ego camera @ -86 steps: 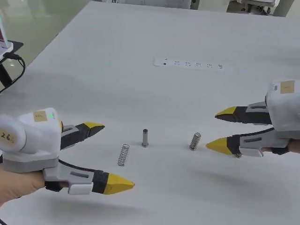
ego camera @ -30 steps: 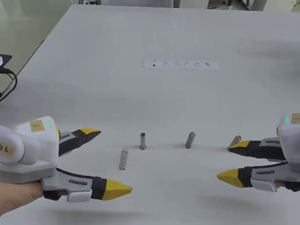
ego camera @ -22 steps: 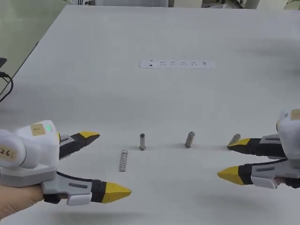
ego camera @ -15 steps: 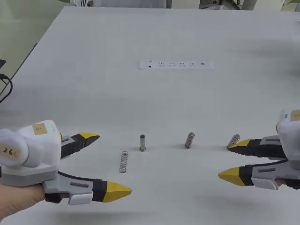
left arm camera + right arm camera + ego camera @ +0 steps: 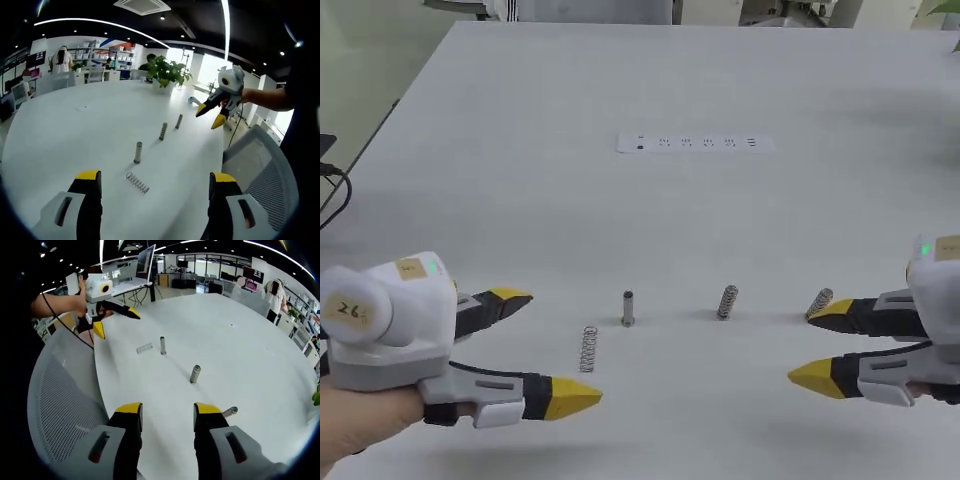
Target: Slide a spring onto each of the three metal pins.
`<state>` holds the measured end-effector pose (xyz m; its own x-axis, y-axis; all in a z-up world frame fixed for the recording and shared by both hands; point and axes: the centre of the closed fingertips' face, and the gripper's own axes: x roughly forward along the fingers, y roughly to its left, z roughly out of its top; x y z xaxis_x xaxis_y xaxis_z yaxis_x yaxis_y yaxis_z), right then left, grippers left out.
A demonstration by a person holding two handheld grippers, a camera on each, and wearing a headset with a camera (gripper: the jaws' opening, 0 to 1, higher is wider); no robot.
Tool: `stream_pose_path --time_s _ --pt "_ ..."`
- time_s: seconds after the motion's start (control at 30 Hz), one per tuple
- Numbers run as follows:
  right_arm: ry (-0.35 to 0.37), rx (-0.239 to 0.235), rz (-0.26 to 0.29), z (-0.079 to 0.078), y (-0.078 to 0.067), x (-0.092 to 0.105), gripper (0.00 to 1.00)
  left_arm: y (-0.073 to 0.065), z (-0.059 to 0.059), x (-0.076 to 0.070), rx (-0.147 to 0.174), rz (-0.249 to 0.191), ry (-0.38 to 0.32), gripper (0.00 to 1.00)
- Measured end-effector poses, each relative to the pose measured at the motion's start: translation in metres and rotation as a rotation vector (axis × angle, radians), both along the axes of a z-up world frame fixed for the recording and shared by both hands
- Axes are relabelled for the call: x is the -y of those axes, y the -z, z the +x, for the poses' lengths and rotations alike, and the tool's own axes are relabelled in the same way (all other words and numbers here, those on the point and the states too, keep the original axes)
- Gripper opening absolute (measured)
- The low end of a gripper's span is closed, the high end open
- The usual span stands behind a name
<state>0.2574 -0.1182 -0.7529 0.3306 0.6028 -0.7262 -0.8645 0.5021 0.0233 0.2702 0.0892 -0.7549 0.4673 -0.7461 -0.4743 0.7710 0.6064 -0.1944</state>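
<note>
The big white surface [image 5: 520,150] takes up most of the head view. A long white power strip [image 5: 695,143] lies flat on it, far from the small parts.

The left gripper [image 5: 542,346] is held low on the left side, just above the surface. Its jaws are wide apart and have nothing in them. In the left gripper view, the left gripper [image 5: 155,176] points at the row of small parts.

The right gripper [image 5: 820,343] is held low on the right side. Its jaws are apart too, but not as wide, and they have nothing in them. In the right gripper view, the right gripper [image 5: 168,408] looks back along the same row.

The small parts sit in a row between the two grippers. A bare pin [image 5: 628,308] stands straight up with no spring on it. A loose spring [image 5: 588,348] lies flat just beside it, near the left gripper. A middle spring [image 5: 727,301] stands up, and it looks like it is on a pin. A last spring [image 5: 820,300] leans just beside the tip of one right jaw. I cannot tell if a pin is inside it.
</note>
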Motion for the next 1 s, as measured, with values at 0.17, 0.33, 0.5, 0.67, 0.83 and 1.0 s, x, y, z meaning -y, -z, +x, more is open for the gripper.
stream_pose_path --time_s 0.17,0.33,0.5,0.67,0.83,1.0 --pt "0.000 -0.009 -0.008 0.000 0.000 -0.004 0.38 0.000 0.003 -0.002 0.000 0.002 -0.020 0.83" --pt "0.036 -0.052 0.014 0.003 0.001 -0.016 0.37 0.001 0.002 -0.005 0.000 0.002 -0.023 0.83" --pt "0.056 -0.083 0.023 0.003 0.007 -0.031 0.35 0.001 -0.001 -0.007 0.003 -0.012 -0.017 0.85" --pt "0.058 -0.118 0.029 0.004 0.014 -0.051 0.33 0.002 -0.007 -0.006 0.004 -0.025 0.006 0.89" --pt "0.042 -0.169 0.032 0.003 0.020 -0.076 0.33 0.003 -0.013 -0.002 0.021 -0.037 0.025 0.96" --pt "0.035 -0.191 0.050 0.004 0.020 -0.101 0.33 0.007 -0.015 -0.002 0.029 -0.024 0.035 0.98"
